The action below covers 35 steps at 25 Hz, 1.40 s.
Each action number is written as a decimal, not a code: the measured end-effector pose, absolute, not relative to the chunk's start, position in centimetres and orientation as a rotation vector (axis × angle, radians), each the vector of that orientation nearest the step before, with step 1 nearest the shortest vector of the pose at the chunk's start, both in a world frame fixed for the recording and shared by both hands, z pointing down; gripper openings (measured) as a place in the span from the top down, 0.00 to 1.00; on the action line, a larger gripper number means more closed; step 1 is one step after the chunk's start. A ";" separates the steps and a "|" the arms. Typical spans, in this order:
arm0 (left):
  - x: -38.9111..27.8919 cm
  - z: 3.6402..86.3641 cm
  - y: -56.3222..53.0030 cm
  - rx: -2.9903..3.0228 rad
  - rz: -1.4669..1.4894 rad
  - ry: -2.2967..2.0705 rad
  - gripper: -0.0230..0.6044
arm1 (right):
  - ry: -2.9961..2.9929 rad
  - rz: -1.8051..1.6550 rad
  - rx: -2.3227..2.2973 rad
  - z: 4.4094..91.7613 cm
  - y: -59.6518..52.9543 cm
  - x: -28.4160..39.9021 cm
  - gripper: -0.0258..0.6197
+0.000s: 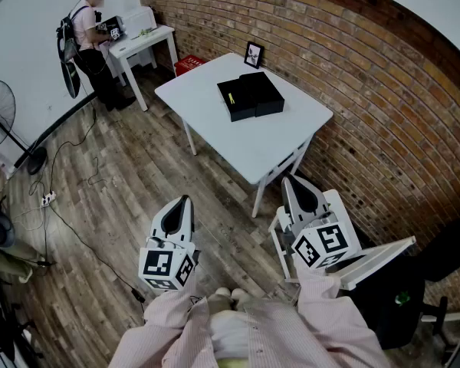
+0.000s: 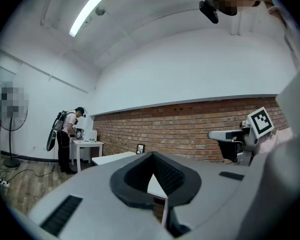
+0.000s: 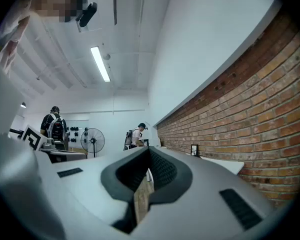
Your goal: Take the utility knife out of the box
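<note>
A black box (image 1: 249,96) lies on the white table (image 1: 284,140) by the brick wall, far ahead of both grippers. It shows as two black halves side by side, and a small yellow streak (image 1: 231,98) lies in the left half; I cannot make out the utility knife itself. My left gripper (image 1: 185,200) hangs over the wooden floor, short of the table, jaws together and empty. My right gripper (image 1: 287,179) is near the table's front corner, also shut with nothing in it. In the left gripper view the jaws (image 2: 152,156) point level at the table; the right gripper view (image 3: 149,151) looks along the wall.
A small picture frame (image 1: 254,54) stands at the table's far edge. A white chair (image 1: 345,251) sits under my right gripper. A person (image 1: 88,29) works at a second white table (image 1: 142,41). A red crate (image 1: 188,65), a fan (image 1: 0,106) and floor cables (image 1: 50,198) are at left.
</note>
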<state>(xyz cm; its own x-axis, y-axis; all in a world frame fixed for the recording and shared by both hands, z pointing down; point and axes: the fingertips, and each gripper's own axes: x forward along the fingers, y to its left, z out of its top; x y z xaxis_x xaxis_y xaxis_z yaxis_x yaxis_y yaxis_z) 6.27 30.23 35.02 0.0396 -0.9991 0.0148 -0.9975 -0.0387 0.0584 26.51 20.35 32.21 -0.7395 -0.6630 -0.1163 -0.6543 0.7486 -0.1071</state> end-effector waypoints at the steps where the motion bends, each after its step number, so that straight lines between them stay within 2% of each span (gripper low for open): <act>1: 6.3 35.2 30.2 2.224 -0.045 -2.141 0.98 | 2.802 -0.090 -1.059 32.4 20.4 26.5 0.96; 19: 6.8 35.9 28.2 2.184 -0.054 -2.152 0.98 | 2.852 -0.150 -1.041 34.9 17.8 26.0 0.95; 29: 5.7 36.9 27.3 2.154 -0.049 -2.140 0.98 | 2.874 -0.216 -1.065 36.6 16.4 24.7 0.75; 35: 3.6 37.8 24.9 2.146 -0.055 -2.115 0.98 | 2.875 -0.217 -1.104 37.3 14.1 22.9 0.72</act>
